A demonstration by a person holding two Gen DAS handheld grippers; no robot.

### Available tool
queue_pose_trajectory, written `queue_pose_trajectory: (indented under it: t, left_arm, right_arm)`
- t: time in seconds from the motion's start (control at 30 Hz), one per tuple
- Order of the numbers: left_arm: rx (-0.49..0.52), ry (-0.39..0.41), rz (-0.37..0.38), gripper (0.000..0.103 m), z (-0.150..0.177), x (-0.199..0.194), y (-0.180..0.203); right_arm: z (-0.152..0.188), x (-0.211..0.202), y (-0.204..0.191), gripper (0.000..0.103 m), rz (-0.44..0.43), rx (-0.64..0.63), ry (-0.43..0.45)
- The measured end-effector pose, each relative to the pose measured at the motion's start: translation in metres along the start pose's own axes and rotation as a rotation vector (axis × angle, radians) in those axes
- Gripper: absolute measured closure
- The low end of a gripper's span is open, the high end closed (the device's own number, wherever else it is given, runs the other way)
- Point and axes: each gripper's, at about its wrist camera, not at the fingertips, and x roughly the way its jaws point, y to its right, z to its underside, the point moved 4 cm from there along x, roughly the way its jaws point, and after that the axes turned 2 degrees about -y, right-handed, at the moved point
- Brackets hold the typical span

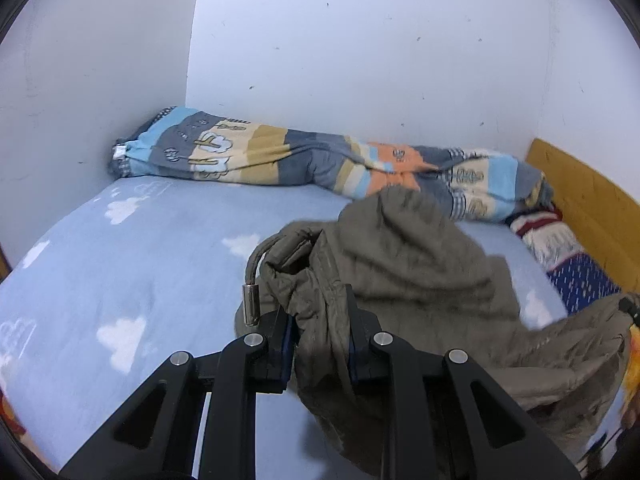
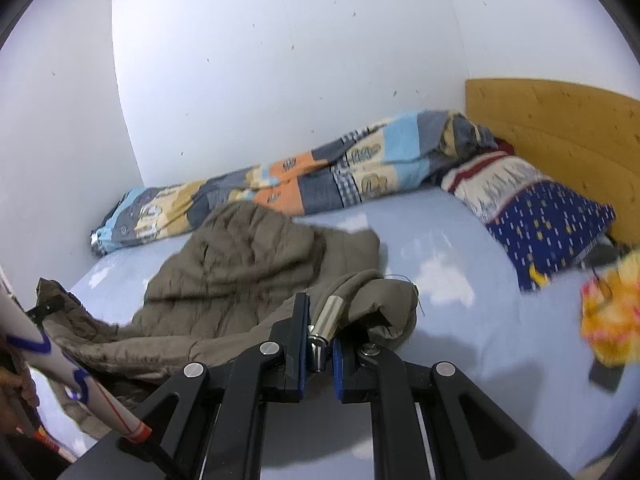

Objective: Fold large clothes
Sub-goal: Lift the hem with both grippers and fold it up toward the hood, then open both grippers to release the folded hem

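quilted olive jacket (image 1: 420, 264), puffy, pinched by both grippers.

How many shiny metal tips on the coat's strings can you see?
2. One silver metal cord tip hangs beside the left gripper; the other silver metal cord tip sits between the right gripper's fingers.

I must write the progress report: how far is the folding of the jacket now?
Done: no fold visible; the olive jacket lies crumpled on the bed. In hand: the left gripper clamps its fabric; the right gripper grips at its metal cord end. Left: spreading flat, all folds.
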Motion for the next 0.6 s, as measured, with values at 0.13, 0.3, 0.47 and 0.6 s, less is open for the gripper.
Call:
queue_pose_trajectory:
  t: [0.13, 0.3, 0.47, 0.6]
  left_arm:
    - [-0.023, -0.008, 0.014, 0.083, -0.051, 0.045, 0.01]
    - [-0.052, -0.062, 0.008, 0.073, -0.107, 0.131, 0.017]
    - [-0.126, -0.11, 0.005, 0.047, -0.136, 0.19, -0.002]
    - [-0.152, -0.154, 0.048, 0.046, -0.14, 0.209, -0.025]
  right_arm:
    - [-0.047, 0.043, 0.0, 0.094, 0.012, -0.011, 0.012]
    - [-0.099, 0.135, 0.006, 0.094, 0.051, -0.018, -0.026]
    - [-0.12, 0.224, 0.02, 0.094, 0.099, 0.021, -0.085]
    - [-0.12, 0.294, 0.025, 0.094, 0.143, 0.062, -0.158]
